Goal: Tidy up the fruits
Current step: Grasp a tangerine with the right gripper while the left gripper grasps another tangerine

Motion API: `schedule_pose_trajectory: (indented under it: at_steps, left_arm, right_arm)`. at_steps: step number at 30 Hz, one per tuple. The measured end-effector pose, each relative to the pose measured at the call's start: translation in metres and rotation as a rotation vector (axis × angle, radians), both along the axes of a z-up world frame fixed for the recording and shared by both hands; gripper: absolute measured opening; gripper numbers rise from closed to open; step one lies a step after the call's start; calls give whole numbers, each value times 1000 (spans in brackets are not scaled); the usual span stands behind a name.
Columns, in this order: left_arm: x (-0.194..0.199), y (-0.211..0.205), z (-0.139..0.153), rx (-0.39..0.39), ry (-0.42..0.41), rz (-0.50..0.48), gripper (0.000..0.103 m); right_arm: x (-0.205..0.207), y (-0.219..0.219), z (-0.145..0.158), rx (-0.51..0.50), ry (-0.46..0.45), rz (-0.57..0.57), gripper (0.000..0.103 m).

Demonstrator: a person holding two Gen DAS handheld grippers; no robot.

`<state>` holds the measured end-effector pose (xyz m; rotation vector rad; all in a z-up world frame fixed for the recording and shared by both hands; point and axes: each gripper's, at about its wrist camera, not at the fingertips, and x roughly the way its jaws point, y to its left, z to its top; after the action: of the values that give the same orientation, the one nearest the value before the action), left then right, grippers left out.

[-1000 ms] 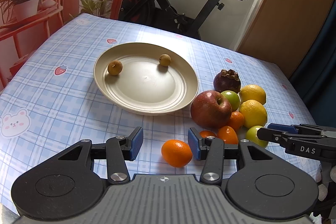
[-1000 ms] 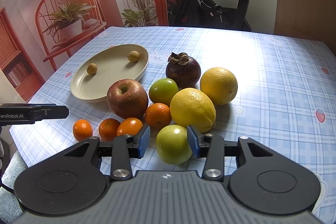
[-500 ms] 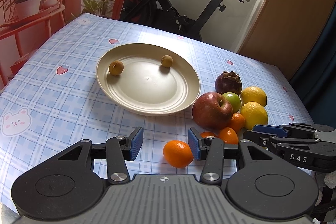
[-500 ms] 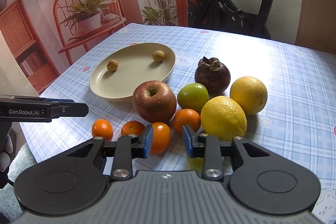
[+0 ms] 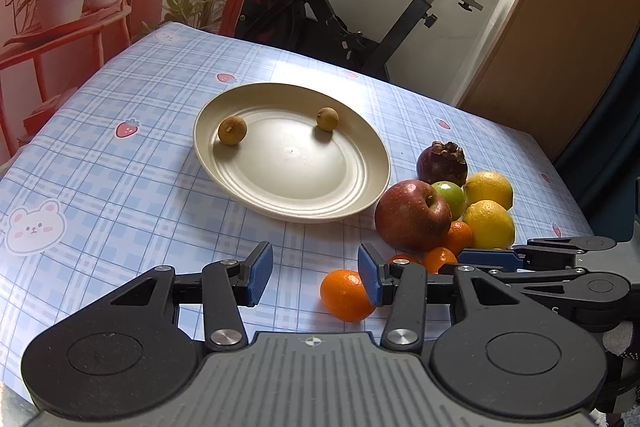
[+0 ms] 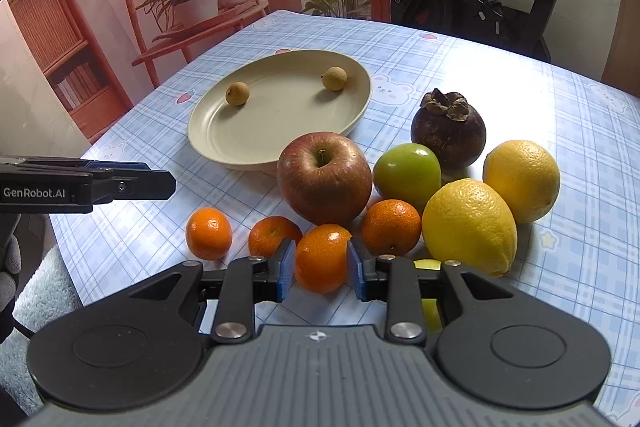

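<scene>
Fruits sit piled beside the cream plate (image 5: pixel 224 163) on the checked tablecloth (image 5: pixel 120 187); through my left camera, my left gripper (image 5: pixel 316 277) hangs partly open, empty, an orange (image 5: pixel 346 295) beside its right pad. Through the right camera, my right gripper (image 6: pixel 321 269) pinches a mandarin (image 6: pixel 320 257) lying before the apple (image 6: pixel 324 183).

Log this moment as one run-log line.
task: organize fruits | right claw: shut on small orange | left claw: open, empty, beside another small orange | plate: two small brown fruits
</scene>
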<state>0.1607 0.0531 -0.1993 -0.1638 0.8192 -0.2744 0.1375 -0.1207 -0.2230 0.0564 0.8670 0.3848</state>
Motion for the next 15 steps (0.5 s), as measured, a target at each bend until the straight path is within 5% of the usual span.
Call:
schedule_pose_trajectory:
  at_steps: [8,15]
  left_arm:
    - [0,1,0,-2,4,1,49]
    - [1,1,-1,-1,11,-3,49]
  right_arm:
    - [12,2,-5,1,57,14,41]
    - [4,6,-4,9,78,73,39]
